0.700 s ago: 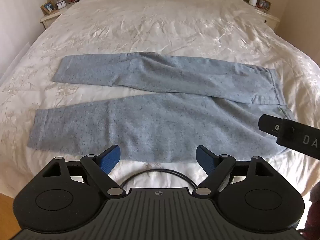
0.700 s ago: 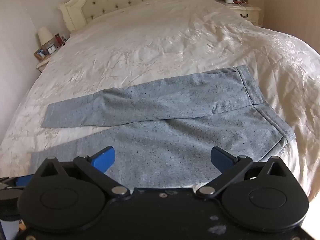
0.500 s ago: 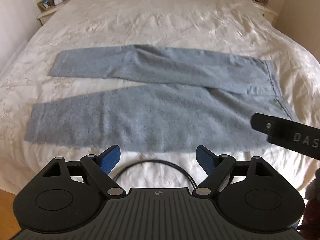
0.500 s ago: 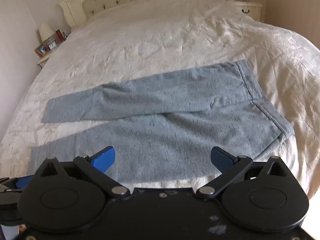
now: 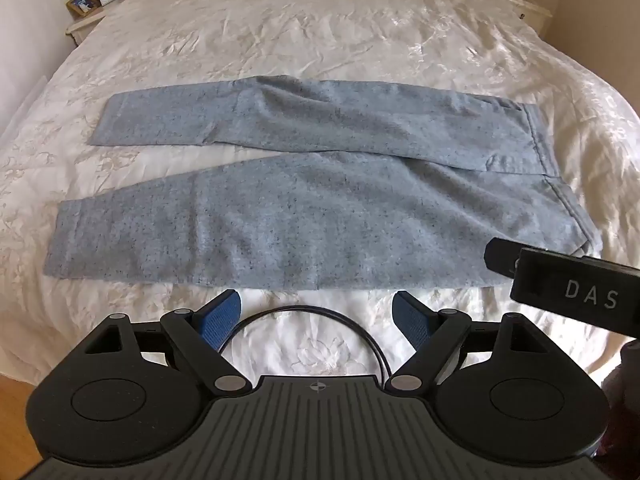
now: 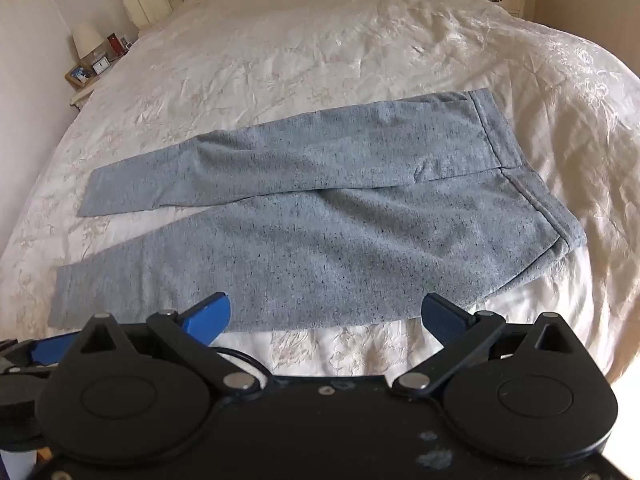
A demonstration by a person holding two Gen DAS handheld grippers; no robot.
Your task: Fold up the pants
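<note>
Grey pants point(image 5: 320, 200) lay flat on the bed point(image 5: 320, 40); the left gripper point(image 5: 316, 314) and right gripper point(image 6: 324, 316) hovered agape, holding nothing.

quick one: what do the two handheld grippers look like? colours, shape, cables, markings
Both are matte black with two round disc housings and black linkage arms ending in blue textured finger pads. The left gripper has a ribbed grey-black centre plate with a small crosshair mark and a thin black cable looped in front. The right gripper has a smooth, scuffed black body; in the left view its side shows white letters "DAS".
</note>
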